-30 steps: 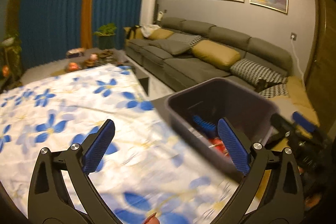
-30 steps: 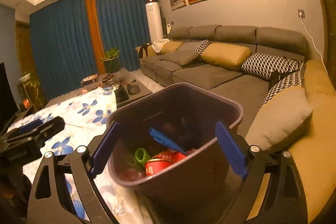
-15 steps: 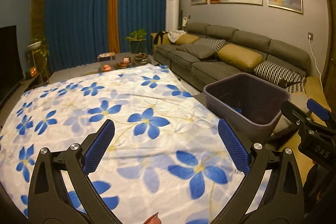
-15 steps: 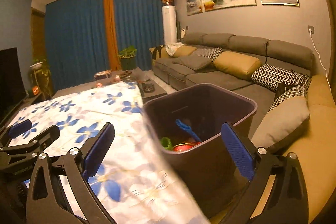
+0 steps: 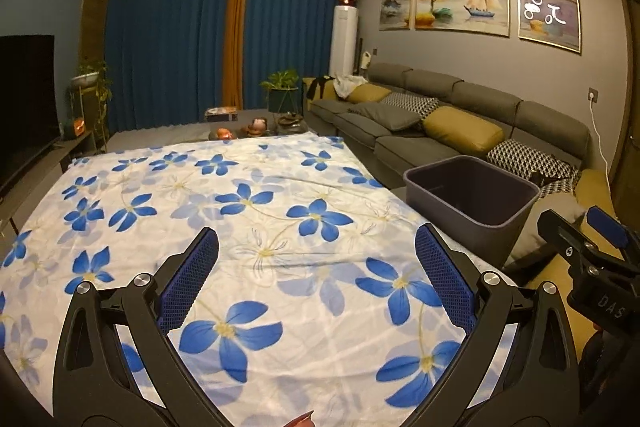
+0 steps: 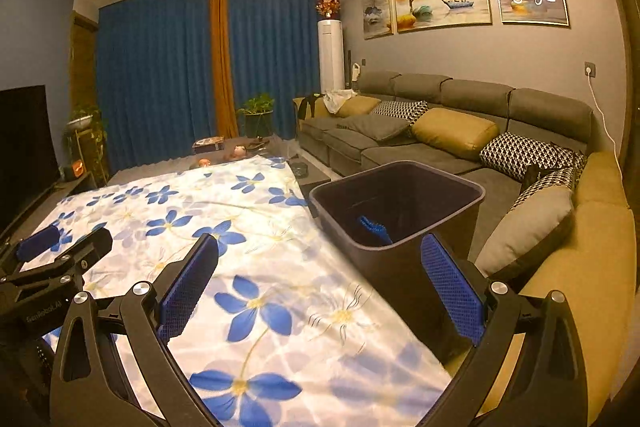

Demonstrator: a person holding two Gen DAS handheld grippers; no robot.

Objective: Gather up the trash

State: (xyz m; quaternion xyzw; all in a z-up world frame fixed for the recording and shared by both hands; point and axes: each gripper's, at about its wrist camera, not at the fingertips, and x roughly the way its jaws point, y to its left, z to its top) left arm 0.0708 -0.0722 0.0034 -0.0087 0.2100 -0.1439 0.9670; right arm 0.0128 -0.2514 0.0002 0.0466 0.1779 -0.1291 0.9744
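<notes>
Sofa (image 6: 460, 131) fills the wall side of the room beyond the bin, grey with mustard and patterned cushions. Left of the bin lies the floral cloth (image 5: 240, 227), spread flat over a table with no litter showing anywhere on it. The bin (image 6: 400, 227) itself, a dark plastic tub, stands just beside the cloth's right edge, between cloth and sofa; inside it only a blue item (image 6: 374, 227) shows, the rest of the contents hidden by the wall. Left gripper (image 5: 316, 279) hangs over the cloth with jaws wide and nothing between them; right gripper (image 6: 320, 291) is likewise spread and empty, nearer the bin. The collecting looks finished or close to it. Doing this step well means sweeping both cameras across the cloth's far edge and the floor beside the bin for stragglers, keeping jaws wide.
</notes>
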